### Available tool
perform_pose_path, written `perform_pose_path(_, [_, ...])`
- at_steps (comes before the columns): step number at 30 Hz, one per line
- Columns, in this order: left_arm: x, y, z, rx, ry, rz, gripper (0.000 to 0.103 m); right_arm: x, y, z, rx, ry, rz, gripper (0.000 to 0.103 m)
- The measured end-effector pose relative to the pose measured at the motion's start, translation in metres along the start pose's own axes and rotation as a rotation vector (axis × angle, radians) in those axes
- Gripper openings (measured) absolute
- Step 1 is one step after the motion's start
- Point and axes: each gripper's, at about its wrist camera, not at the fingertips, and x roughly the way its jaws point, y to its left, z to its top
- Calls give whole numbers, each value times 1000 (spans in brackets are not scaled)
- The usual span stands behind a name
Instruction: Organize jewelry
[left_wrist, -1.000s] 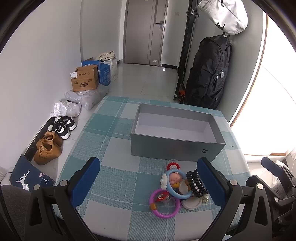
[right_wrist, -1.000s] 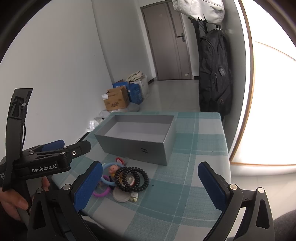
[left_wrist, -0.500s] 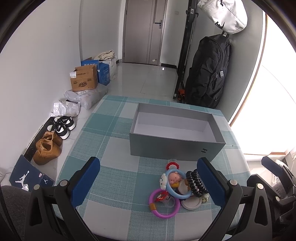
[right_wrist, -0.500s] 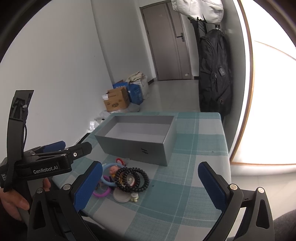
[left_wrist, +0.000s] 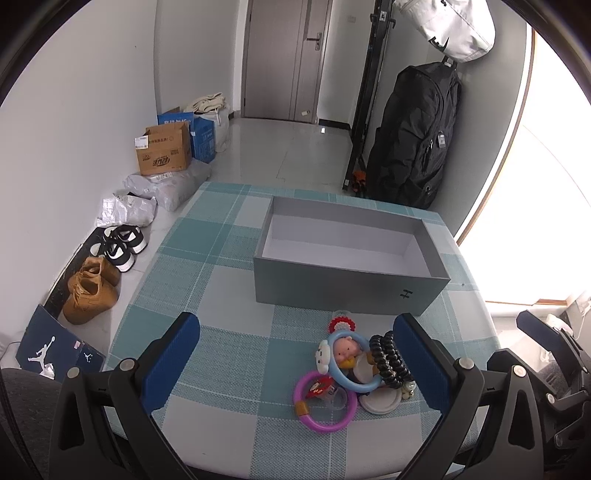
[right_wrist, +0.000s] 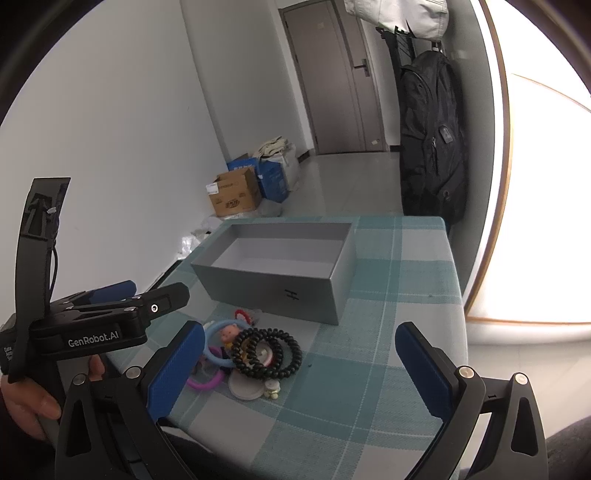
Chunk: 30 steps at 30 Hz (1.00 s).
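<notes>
Nothing moved since earlier; both grippers, left (left_wrist: 295, 360) and right (right_wrist: 301, 363), gape empty—pinch the black coil (right_wrist: 266, 353) first, drop in box (left_wrist: 351, 290).

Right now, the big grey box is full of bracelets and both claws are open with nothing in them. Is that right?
Not quite. The big grey cardboard box is empty; the left wrist view shows its bare white floor. The bracelets, like the black coiled bracelets, lie on the checked tablecloth in front of it. Both the left claw and right claw are open, holding nothing.
</notes>
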Motion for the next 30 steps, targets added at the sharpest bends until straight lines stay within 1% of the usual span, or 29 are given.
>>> perform_pose_path(5, [6,3,1,-6,38,-1,101,8,-4,0,27,35,19,103])
perform_pose_path(6, [8,4,1,-9,52,4,99,10,-6,0,39,49,28,103])
perform_pose_path(7, [10,6,2,-12,67,4,93,13,-8,0,50,62,35,103])
perform_pose_path(8, [13,10,3,-23,82,-1,91,16,-9,-1,61,77,41,103])
perform_pose_path(11, [16,26,8,-94,107,-44,91,27,-14,-3,93,126,68,103])
perform_pose_path(15, [18,35,11,-132,112,-72,91,41,-13,-5,105,178,113,101])
perform_pose_path(17, [20,36,12,-144,117,-87,91,50,-12,-7,105,213,132,96])
perform_pose_path(19, [23,37,13,-153,127,-117,91,60,-11,-9,113,246,155,88])
perform_pose_path(21, [25,36,14,-158,137,-143,91,67,-9,-10,115,269,171,83])
perform_pose_path(24, [25,37,14,-153,138,-152,91,73,-5,-11,104,279,169,82])
perform_pose_path(27, [26,39,15,-151,137,-156,91,79,-3,-10,97,306,166,71])
perform_pose_path(30, [28,40,16,-144,144,-165,91,82,-5,-12,118,318,173,70])
